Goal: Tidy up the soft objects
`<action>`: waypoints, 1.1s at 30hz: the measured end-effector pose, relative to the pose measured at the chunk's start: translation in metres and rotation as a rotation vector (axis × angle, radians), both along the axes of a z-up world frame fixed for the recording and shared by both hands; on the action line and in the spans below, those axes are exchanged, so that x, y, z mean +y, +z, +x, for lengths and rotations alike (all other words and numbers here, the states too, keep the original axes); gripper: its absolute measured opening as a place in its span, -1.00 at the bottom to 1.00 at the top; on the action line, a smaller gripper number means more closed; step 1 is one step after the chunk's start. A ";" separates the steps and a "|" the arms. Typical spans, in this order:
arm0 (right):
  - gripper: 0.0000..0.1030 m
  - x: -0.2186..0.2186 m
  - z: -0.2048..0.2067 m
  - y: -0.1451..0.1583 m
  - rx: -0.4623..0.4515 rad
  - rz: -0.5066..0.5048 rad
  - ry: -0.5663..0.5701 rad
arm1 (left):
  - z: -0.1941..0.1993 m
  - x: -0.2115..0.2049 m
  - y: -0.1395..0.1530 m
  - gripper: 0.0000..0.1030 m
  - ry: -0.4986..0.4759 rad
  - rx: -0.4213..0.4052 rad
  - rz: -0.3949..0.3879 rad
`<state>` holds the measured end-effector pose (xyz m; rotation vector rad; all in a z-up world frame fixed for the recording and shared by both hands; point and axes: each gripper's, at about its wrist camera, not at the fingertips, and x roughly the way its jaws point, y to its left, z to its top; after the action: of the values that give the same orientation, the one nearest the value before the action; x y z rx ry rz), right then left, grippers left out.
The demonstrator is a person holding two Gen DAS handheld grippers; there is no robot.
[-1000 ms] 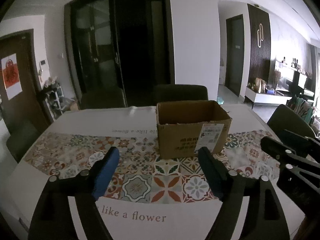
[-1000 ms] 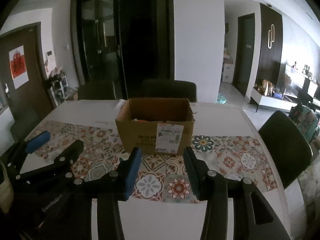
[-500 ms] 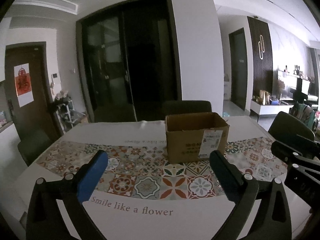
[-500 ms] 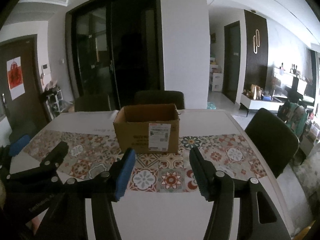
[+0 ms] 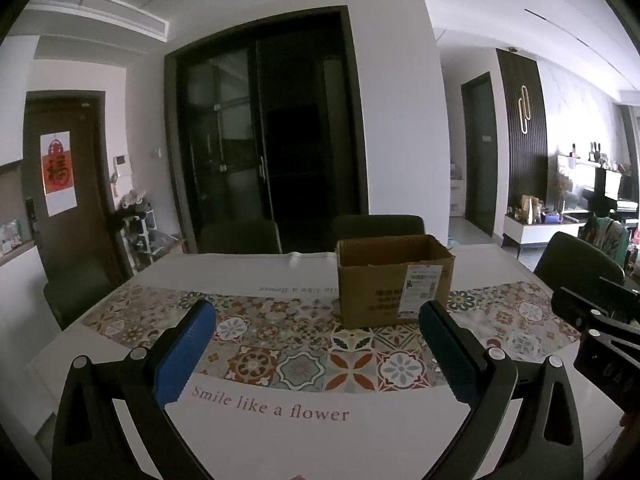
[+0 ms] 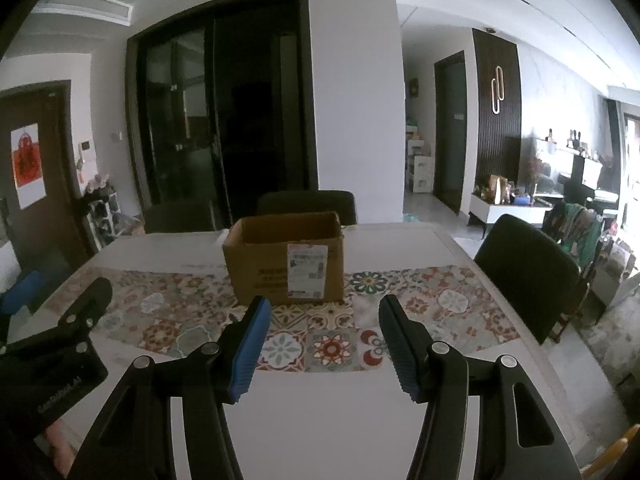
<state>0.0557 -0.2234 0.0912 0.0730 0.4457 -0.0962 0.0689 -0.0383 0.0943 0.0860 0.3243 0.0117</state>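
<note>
A brown cardboard box [image 5: 394, 280] stands upright with its top open on the patterned runner [image 5: 280, 344] that crosses the middle of the white desk [image 5: 320, 436]. A white label [image 5: 420, 288] is stuck on the box's near face. The box's contents cannot be made out from either view. The left gripper [image 5: 316, 344] hovers over the near part of the desk with its 2 blue-padded fingers [image 5: 184, 352] spread wide and nothing between them; the box sits well beyond the tips, up and toward the right finger, whose tip overlaps the box's lower right corner in that view without touching it. The right gripper [image 6: 324, 336] also hangs above the desk, its 2 fingers [image 6: 248, 348] parted about halfway and gripping nothing; the box stands ahead of them, apart from the tips, slightly nearer the left finger. Each gripper shows at the edge of the other's view: they are side by side, both pointing toward the box. The words "Smile like a flower" [image 5: 270, 402] are printed on the desk just ahead of the left gripper. Dark chairs [image 6: 528, 272] stand around the desk, 2 behind the box and 1 at the right side.
</note>
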 end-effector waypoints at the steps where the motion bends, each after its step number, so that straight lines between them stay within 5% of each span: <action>1: 0.13 -0.001 -0.001 -0.001 -0.001 0.002 -0.001 | -0.001 0.000 -0.001 1.00 -0.005 -0.002 -0.001; 33: 0.13 0.002 -0.008 -0.013 0.021 0.013 0.022 | -0.003 0.001 -0.016 1.00 -0.027 0.025 -0.034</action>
<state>0.0481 -0.2215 0.0781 0.0800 0.4684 -0.0721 0.0659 -0.0374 0.0787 0.0571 0.3479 -0.0214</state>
